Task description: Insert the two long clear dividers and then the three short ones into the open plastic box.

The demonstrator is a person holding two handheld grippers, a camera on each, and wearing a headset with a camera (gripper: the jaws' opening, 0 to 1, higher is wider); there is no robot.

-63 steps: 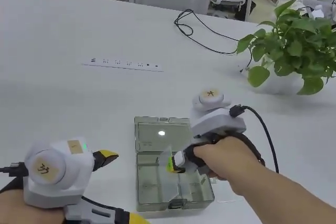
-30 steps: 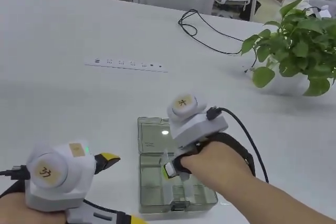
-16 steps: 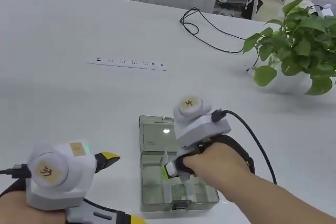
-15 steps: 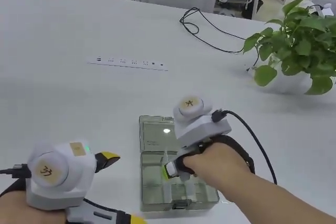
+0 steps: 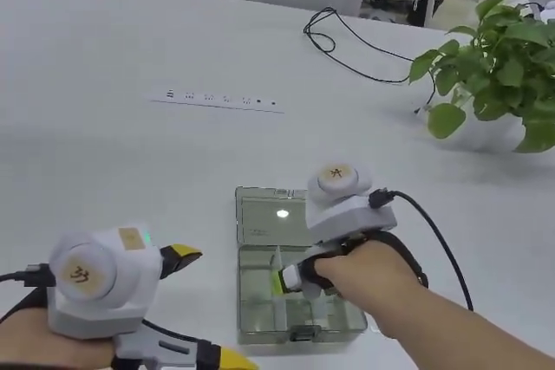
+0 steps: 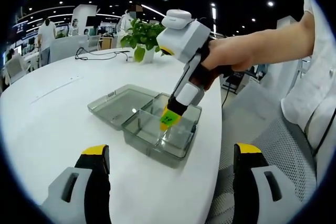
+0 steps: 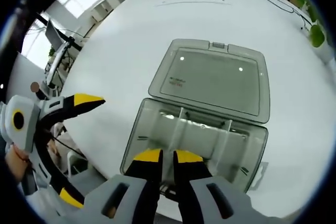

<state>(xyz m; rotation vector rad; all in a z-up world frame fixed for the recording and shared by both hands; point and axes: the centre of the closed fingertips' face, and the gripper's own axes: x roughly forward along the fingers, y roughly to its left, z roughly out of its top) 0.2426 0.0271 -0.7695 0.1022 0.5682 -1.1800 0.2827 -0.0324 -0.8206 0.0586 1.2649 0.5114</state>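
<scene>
Looking down at a smoky see-through box [image 5: 242,301] near the front edge of a white table [image 5: 104,153], open flat, lid behind tray. Pinching a thin clear divider [image 5: 277,259] upright in the tray with the right gripper [image 5: 286,280], jaws narrow. Holding the left gripper [image 5: 208,308] just left of the box, jaws wide, nothing between.

bright, even overhead light | glare spots on box lid [image 5: 264,218] | soft shadows | fisheye edges warped, mostly sharp

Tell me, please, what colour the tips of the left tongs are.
Yellow; the left tongs show best in the left gripper view.
</scene>
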